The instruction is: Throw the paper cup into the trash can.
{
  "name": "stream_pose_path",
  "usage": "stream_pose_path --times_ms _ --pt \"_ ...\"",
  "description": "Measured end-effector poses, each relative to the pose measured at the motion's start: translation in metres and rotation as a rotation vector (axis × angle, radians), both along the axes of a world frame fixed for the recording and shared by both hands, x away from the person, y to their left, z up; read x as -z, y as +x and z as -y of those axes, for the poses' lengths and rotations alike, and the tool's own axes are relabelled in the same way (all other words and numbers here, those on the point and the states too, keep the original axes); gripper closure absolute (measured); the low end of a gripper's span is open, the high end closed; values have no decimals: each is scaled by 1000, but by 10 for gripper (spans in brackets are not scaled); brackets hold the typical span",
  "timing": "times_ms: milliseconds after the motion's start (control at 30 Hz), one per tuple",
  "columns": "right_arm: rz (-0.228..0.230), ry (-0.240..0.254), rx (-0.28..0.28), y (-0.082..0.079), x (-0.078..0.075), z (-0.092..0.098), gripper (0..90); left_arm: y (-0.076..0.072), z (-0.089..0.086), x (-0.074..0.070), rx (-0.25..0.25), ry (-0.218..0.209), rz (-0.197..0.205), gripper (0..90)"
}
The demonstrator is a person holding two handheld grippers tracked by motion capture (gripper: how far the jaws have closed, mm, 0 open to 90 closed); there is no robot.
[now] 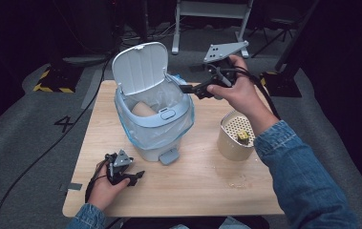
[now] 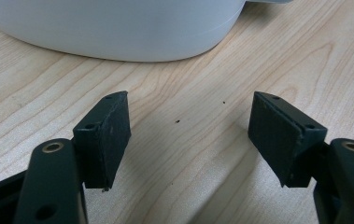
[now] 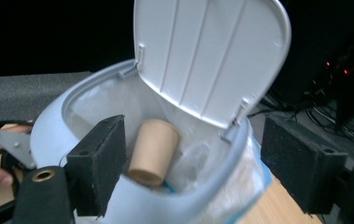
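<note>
- Only readable writing: a "4" marked on the floor (image 1: 65, 124), left of the table (image 1: 202, 186).
- Bin (image 1: 154, 114) sits centre frame, lid up, with a brown paper cup (image 3: 153, 151) lying in its liner; the cup's far end is hidden.
- Beige canister (image 1: 236, 136) at right holds a yellowish cube.
- Your right gripper (image 1: 193, 89) hangs by the bin's rim, jaws wide and empty.
- Your left gripper (image 1: 138, 175) rests lower left, spread, nothing in it.

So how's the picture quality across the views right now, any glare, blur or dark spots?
High view: table evenly lit, surroundings dark. Left gripper view: sharp wood grain, soft shadows under the jaws. Right gripper view: bin lid bright and slightly soft, cardboard cup clear, background black.
</note>
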State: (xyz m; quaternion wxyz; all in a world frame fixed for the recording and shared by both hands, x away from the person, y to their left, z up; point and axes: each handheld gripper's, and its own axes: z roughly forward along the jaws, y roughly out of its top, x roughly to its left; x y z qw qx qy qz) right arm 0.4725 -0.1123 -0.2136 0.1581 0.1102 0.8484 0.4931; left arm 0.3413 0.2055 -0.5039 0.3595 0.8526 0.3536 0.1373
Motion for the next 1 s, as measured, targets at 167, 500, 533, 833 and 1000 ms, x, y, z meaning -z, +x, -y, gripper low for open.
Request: stream_pose_path --times_ms 167,500,533,833,1000 --pt "-3 -2 44 -7 -7 27 233 -1 -1 0 -5 -2 -4 292" --pt "0 -5 131 -24 -7 88 250 0 -4 0 -23 -1 -6 284" --pt "-2 -3 141 -25 -7 94 250 0 -5 0 -21 0 -5 283" --pt "-15 21 211 -32 2 146 254 2 -9 0 -11 3 -6 276" --pt "-33 9 263 -38 14 172 251 2 -9 0 -15 2 -7 269"
